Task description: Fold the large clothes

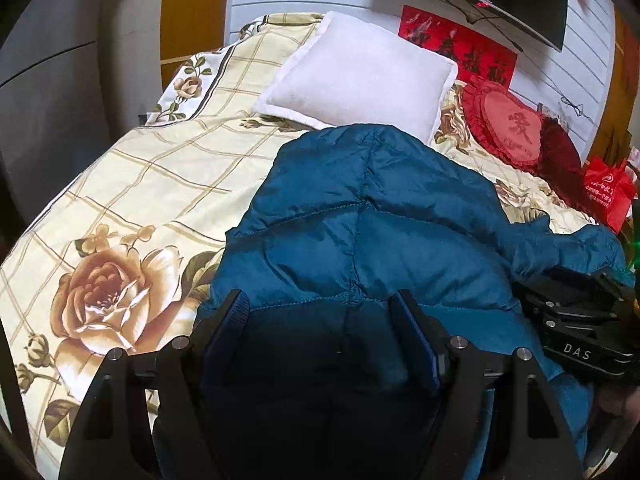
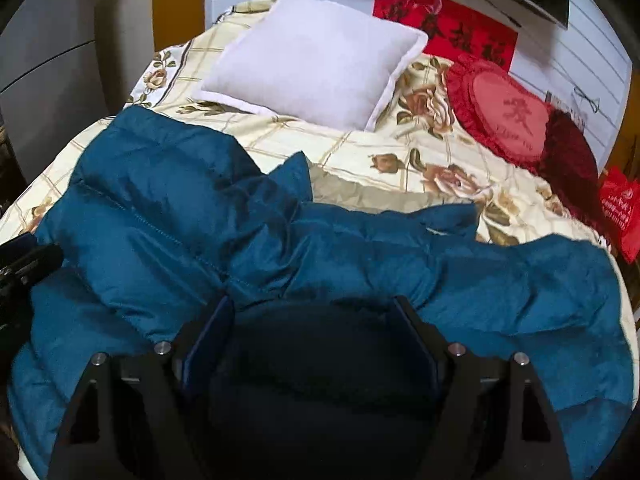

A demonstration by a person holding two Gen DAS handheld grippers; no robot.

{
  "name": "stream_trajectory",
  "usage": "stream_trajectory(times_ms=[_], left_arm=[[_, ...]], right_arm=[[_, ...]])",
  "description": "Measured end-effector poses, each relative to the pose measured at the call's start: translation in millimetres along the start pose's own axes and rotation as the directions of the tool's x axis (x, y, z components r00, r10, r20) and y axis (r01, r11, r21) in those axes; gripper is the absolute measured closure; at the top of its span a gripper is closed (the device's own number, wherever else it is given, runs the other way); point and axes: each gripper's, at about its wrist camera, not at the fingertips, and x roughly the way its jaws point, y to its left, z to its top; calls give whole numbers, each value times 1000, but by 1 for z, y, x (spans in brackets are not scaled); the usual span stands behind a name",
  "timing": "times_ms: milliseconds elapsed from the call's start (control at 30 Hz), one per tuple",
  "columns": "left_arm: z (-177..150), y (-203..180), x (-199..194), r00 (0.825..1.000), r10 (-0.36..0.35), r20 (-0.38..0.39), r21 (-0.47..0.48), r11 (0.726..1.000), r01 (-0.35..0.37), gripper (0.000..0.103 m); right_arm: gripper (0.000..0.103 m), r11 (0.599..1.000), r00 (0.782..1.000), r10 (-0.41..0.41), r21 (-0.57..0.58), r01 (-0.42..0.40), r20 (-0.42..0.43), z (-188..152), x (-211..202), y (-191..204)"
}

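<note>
Jacket point(image 1: 360, 216) sprawls on the bed point(image 1: 132, 184), long axis toward 12 o'clock from my left tongs point(image 1: 320, 312); right tongs point(image 2: 312, 312) face its sleeve. Both gape wide, holding nothing.

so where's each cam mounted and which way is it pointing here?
Left wrist: on the left gripper, looking up the bed over the blue jacket toward the white pillow; its own open fingers and the right gripper show.
Right wrist: on the right gripper, facing the same way; its own open fingers show.
Shared: jacket, pillow, red heart cushion.
</note>
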Motion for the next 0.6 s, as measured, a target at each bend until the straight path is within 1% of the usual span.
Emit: stream_trajectory(times_ms=[67,133,233,267,300,367,433,500,533,600], left_arm=[[-1,-1,-2,1000,5,-9,5,1000,-4,8],[-2,-1,-7,1000,-5,-10,7,1000,5,8],[-1,-2,-15,1000,-17,-3,4,1000,17,8],[-1,-3,-18,1000,-23,0,4,1000,23,8],[0,-4,-19,1000,-29,1,4,1000,29,8],[2,-5,-18,1000,-23,-4,4,1000,23,8],[3,-4,-10,999,-12,-31,-13,1000,12,8],[3,0,1,997,-13,-72,-51,999,10,8],[3,3,6,997,-21,-75,-83,996,15,8],[2,4,11,997,-20,-72,-96,995,13,7]], right_arm=[[21,1000,1000,11,7,-11,-4,-2,-6,-4],[21,999,999,40,23,-40,-9,-5,-22,-11],[20,995,996,83,59,-86,37,-21,-68,-39],[20,995,995,81,56,-84,51,-27,-81,-47],[19,997,996,64,46,-67,63,-34,-93,-56],[19,999,996,-25,21,24,84,-50,-114,-79],[19,993,989,-118,12,117,93,-61,-125,-103],[19,980,979,-191,65,186,77,-70,-127,-132],[19,975,976,-208,94,202,63,-72,-124,-143],[20,962,973,-230,161,223,26,-77,-109,-167]])
